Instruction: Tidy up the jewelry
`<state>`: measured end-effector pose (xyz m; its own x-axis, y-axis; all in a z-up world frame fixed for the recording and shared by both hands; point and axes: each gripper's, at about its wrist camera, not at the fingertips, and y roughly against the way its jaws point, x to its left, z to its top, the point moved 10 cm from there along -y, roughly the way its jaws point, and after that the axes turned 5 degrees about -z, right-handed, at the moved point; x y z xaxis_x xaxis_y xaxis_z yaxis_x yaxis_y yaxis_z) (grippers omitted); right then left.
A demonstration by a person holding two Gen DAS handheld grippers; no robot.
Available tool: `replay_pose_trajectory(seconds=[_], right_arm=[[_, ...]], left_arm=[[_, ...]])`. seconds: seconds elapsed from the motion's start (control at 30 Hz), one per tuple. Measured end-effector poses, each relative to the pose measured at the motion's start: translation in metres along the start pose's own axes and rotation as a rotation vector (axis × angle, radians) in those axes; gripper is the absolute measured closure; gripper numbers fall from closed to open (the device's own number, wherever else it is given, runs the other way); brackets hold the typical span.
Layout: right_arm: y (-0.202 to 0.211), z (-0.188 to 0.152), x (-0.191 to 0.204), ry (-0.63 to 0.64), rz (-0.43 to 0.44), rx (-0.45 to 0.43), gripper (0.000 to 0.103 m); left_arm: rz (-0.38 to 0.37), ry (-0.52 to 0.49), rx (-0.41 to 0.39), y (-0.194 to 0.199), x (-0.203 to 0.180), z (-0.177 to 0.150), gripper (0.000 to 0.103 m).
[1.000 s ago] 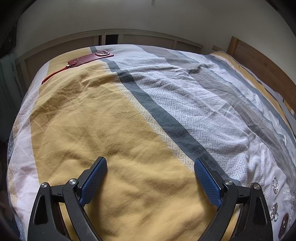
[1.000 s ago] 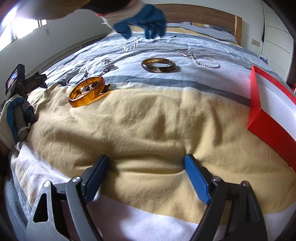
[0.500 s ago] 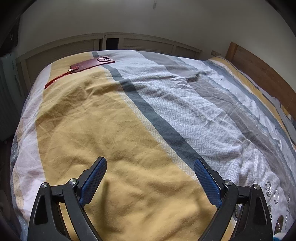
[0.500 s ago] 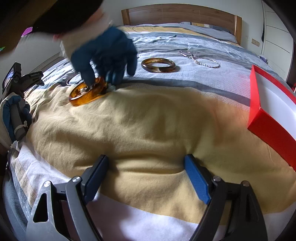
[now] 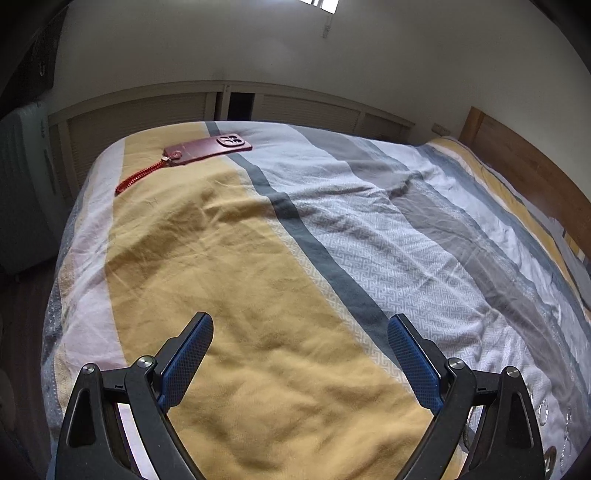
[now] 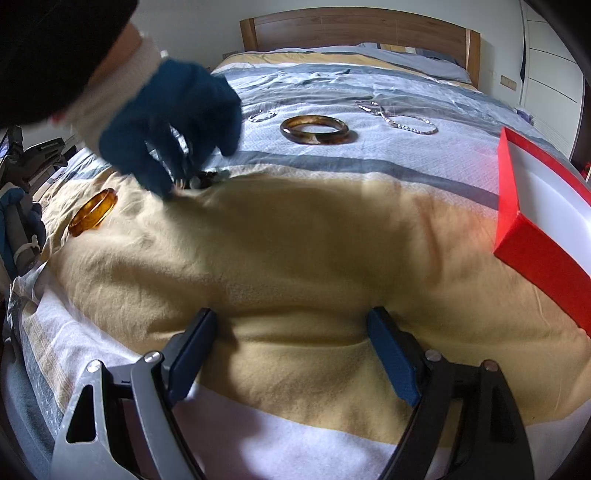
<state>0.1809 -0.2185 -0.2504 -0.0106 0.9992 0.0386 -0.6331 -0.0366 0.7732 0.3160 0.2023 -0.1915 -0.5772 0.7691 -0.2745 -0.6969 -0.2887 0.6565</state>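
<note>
In the right wrist view, jewelry lies on a striped bedspread [image 6: 295,240]. An amber bangle [image 6: 93,211] rests at the left, a darker brown bangle [image 6: 314,129] further back, and a beaded silver necklace [image 6: 399,119] beyond it. A hand in a blue glove [image 6: 173,122] presses on small dark pieces [image 6: 207,178] near the yellow stripe's far edge. My right gripper [image 6: 291,345] is open and empty, low over the near edge. My left gripper [image 5: 300,352] is open and empty over the yellow stripe; small silver pieces [image 5: 545,410] show at its lower right.
A red box with a white inside [image 6: 546,225] sits at the right. A red phone with a red coiled strap [image 5: 208,147] lies at the far corner of the bed in the left wrist view. A wooden headboard [image 6: 362,31] stands behind.
The gloved hand has come down from the far jewelry to the bed's middle-left, and the amber bangle now lies further left. The left gripper's view has tilted up.
</note>
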Motion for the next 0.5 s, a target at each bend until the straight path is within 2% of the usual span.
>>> replay_pose_trajectory(seconds=[0.5], right_arm=[[0.000, -0.001, 0.001, 0.001, -0.002, -0.004, 0.020]], left_arm=[[0.010, -0.043, 0.025, -0.015, -0.011, -0.011, 0.009]])
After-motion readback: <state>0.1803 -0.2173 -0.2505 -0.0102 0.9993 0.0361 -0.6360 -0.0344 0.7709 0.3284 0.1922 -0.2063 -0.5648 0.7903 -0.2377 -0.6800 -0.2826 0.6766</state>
